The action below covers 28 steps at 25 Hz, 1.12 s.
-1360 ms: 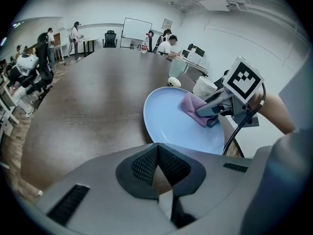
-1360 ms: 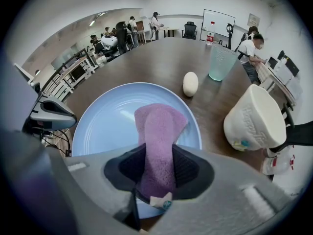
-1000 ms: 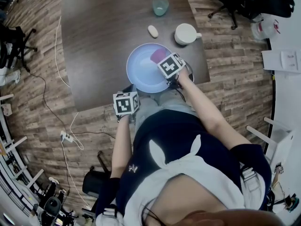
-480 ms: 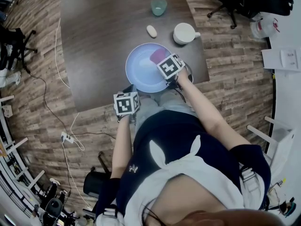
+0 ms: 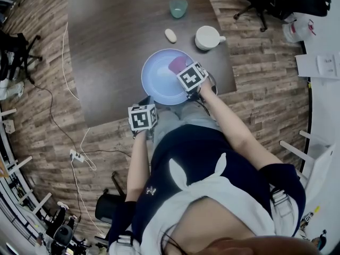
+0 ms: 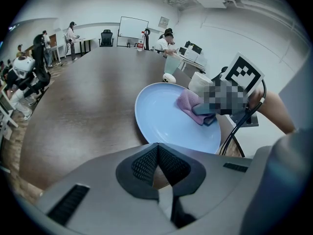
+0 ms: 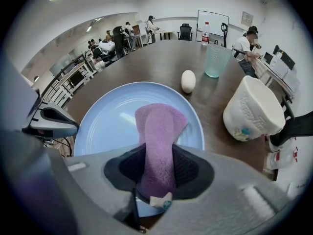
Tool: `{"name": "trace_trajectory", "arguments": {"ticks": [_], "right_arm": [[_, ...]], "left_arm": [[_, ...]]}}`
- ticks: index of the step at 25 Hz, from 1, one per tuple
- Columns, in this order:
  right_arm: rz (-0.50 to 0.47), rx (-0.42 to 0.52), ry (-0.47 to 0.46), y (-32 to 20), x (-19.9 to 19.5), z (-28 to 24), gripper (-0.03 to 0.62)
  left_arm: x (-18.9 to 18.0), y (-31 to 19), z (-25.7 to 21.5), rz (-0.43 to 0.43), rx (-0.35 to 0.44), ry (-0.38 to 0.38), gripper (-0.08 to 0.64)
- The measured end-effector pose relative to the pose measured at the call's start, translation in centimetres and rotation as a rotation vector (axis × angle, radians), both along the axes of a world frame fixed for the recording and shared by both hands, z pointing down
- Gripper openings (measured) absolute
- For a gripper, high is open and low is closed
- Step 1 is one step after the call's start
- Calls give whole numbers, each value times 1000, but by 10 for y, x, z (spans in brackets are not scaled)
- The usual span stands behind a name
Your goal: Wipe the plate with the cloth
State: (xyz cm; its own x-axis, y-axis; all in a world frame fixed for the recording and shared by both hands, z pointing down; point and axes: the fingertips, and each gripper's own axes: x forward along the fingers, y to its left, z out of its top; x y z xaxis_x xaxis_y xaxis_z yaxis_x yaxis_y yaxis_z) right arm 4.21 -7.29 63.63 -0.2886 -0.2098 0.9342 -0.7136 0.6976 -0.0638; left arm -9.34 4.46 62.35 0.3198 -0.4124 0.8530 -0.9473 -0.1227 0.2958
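Cloth [image 7: 159, 129], purple and folded, is pinched between the jaws of the right hand-held gripper [image 7: 155, 179] and lies on the right half of the pale blue plate [image 7: 105, 126]. The plate sits at the near edge of the dark worktop [image 7: 156, 62]. The left hand-held gripper [image 6: 157, 166] hovers near the plate's rim, jaws pressed together on nothing. Beyond the plate stand a white mug [image 7: 252, 109], a white egg-shaped piece [image 7: 188, 81] and a green tumbler [image 7: 216, 60].

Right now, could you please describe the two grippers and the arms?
The left gripper and right gripper are grey, with black textured pads and a black-and-white marker cube each. Black cables leave the right one. The sleeves are short, dark.
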Motion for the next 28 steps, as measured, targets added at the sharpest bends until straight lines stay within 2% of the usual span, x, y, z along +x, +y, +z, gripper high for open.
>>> {"name": "trace_trajectory", "arguments": {"ticks": [5,28], "right_arm": [[16,-19,-8,6,-1,2,138],[-70,-21,-60,25,-27,-4,139]], "left_arm": [[-2,0,-1,-4,1,-2,3],[0,-1,-2,-6,14,-6,4]]}}
